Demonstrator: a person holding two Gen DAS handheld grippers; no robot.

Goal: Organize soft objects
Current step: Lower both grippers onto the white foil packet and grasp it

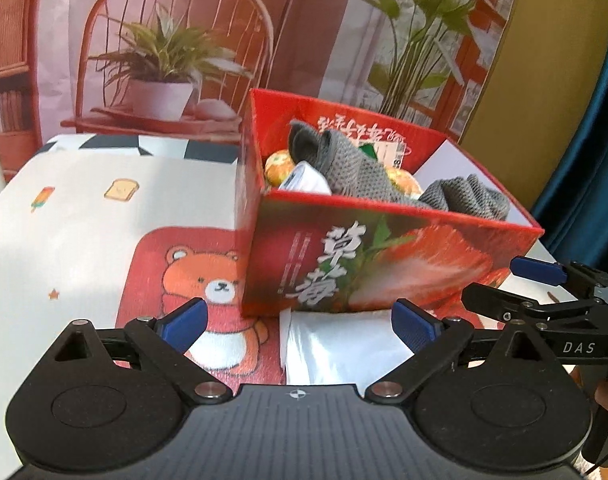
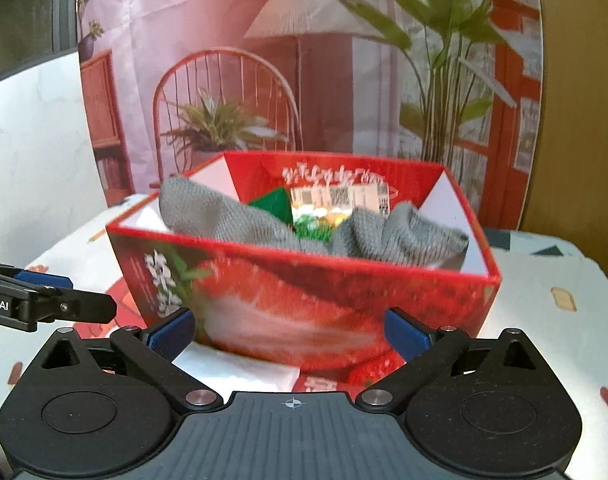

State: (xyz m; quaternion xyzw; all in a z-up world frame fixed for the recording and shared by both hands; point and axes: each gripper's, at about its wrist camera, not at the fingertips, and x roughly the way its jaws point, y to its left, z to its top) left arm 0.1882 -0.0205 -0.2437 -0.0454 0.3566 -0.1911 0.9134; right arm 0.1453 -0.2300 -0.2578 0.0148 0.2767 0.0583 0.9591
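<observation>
Grey cloths (image 2: pixel 231 216) sit heaped in the red box (image 1: pixel 384 264), apparently collected there. Left hand-held gripper (image 1: pixel 299 326) and right hand-held gripper (image 2: pixel 289 330) gape wide, empty.

One red strawberry box (image 1: pixel 384 264), two grey cloths (image 1: pixel 344 168), two orange fruits (image 1: pixel 277 166), two tongs (image 1: pixel 299 326).

— What covers the tabletop (image 1: pixel 75 216)?
— A white cloth (image 1: pixel 63 240) printed with toast, ice lollies, stars and a red patch with a bear (image 1: pixel 207 280).
— And what sits on it?
— A red strawberry box (image 1: pixel 384 272), with a white plastic sheet (image 1: pixel 340 348) lying against its near wall, beside the bear.
</observation>
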